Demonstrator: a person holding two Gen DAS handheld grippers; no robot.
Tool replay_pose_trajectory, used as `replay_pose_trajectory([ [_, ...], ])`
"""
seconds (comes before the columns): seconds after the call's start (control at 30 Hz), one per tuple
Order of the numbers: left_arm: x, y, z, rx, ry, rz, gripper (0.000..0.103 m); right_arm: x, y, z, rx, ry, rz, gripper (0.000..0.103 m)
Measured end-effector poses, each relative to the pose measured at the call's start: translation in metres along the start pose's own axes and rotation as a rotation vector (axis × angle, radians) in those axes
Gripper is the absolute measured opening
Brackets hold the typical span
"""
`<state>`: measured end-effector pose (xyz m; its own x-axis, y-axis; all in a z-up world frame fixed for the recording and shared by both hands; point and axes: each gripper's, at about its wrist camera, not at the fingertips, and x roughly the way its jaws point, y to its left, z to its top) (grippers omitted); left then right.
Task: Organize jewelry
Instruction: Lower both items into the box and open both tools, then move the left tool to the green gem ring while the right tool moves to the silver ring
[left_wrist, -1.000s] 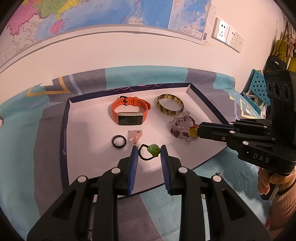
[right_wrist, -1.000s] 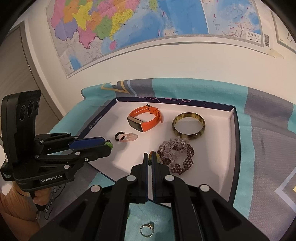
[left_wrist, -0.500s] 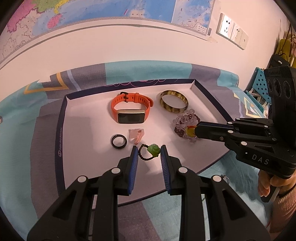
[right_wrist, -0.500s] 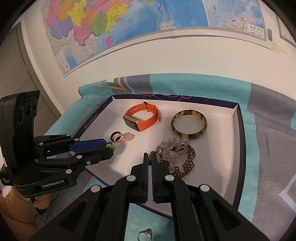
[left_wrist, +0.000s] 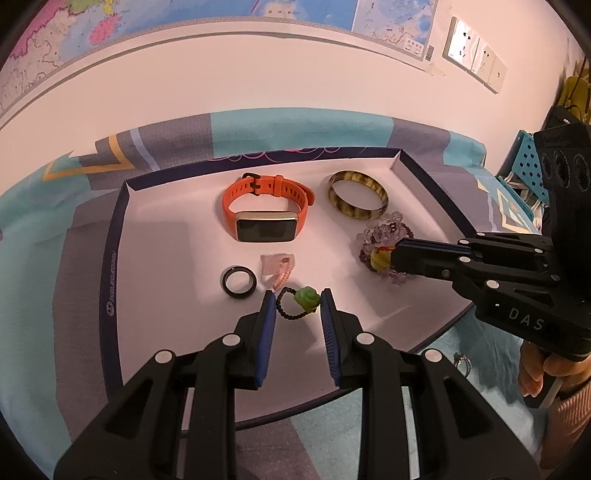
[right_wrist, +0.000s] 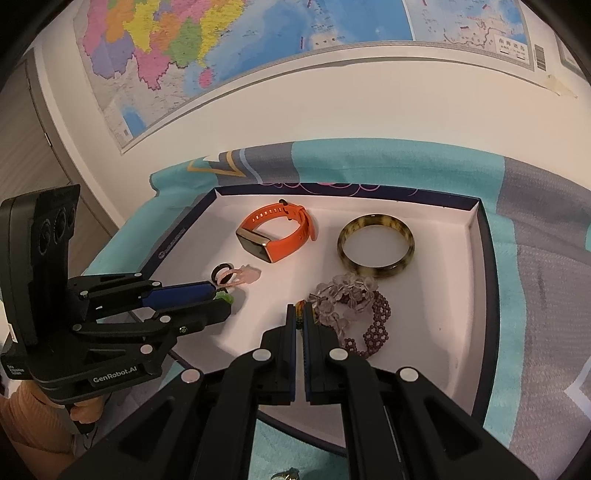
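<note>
Since a second ago: both my tools have barely shifted over the tray; the jewelry lies as it did.
Left tool: open, its blue pads either side of the green-stone bead ring on the tray floor, not touching it.
Right tool: closed on a small yellow-and-orange piece, held above the beaded bracelets.
Tray contents: orange smartwatch and tortoiseshell bangle at the back; black ring just beside a pink ring.
Off the tray: silver ring on the patterned cloth.
</note>
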<state>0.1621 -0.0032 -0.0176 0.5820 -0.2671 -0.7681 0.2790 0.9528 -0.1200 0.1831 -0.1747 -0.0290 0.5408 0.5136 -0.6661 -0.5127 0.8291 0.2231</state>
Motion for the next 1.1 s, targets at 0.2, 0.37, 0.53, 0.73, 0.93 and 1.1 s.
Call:
replay_pose_trajectory([
  [0.2,0.005,0.002,0.0,-0.012,0.015,-0.006,0.026,0.006,-0.003,0.001,0.016,0.007,-0.022,0.003],
  [0.37,0.005,0.002,-0.001,-0.02,0.017,-0.007,0.026,0.008,-0.004,0.0,0.023,0.011,-0.031,0.004],
  [0.53,-0.002,-0.001,-0.001,-0.011,-0.005,-0.004,0.03,0.002,-0.007,-0.001,0.033,-0.003,-0.039,0.008],
  [0.73,-0.022,-0.004,-0.004,0.008,-0.053,0.016,0.035,-0.014,-0.01,-0.005,0.048,-0.039,-0.044,0.022],
  [0.93,-0.051,-0.013,-0.017,0.058,-0.118,-0.02,0.038,-0.041,-0.004,-0.014,0.028,-0.079,-0.023,0.031],
  [1.1,-0.068,-0.028,-0.039,0.125,-0.13,-0.08,0.04,-0.066,0.005,-0.033,-0.012,-0.089,-0.028,0.038],
])
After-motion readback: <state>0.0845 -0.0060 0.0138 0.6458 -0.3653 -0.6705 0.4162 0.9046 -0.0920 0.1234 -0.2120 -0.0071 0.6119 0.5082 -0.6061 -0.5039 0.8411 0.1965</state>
